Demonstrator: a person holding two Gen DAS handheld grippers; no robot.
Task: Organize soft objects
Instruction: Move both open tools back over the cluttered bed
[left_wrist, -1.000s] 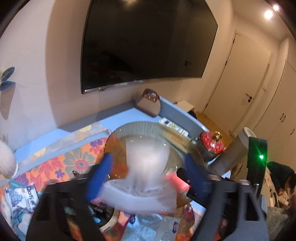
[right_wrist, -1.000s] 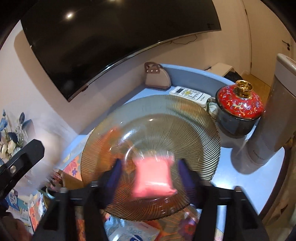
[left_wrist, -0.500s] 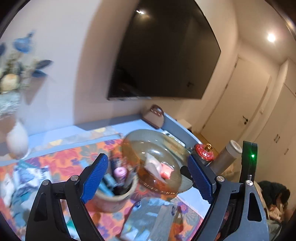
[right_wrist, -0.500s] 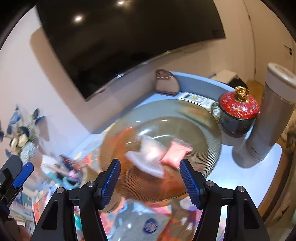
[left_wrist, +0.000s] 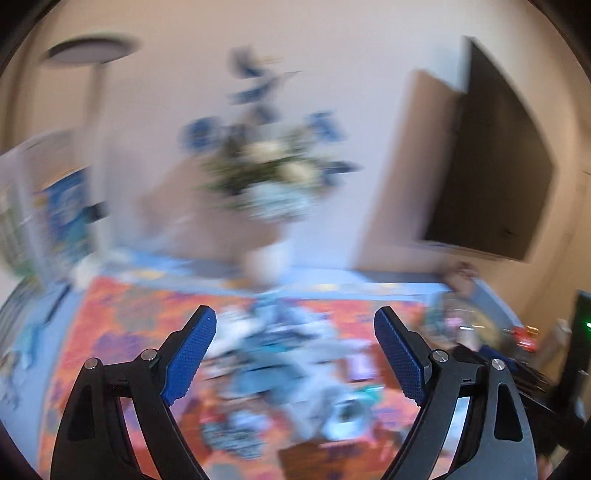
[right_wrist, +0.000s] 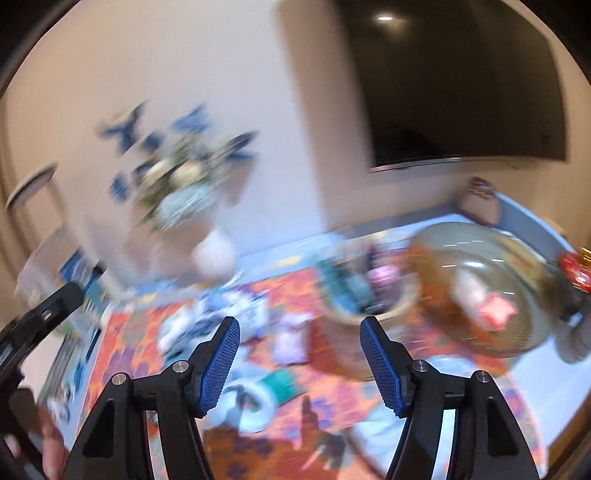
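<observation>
Ribbed amber glass bowl (right_wrist: 517, 332) held a pink pouch (right_wrist: 496, 314) and a pale one; blurred soft packets (left_wrist: 280, 350) remained on the floral cloth (right_wrist: 332, 391); left gripper (left_wrist: 294, 354) and right gripper (right_wrist: 300, 363) jaws apart, empty.

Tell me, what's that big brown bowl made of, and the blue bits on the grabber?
The bowl looks like tinted amber glass: you see through it, it has fine ribs, and lights glint on it. The right gripper's blue pads look like matte rubber or plastic with a tiny bumpy grid, probably for grip.
</observation>
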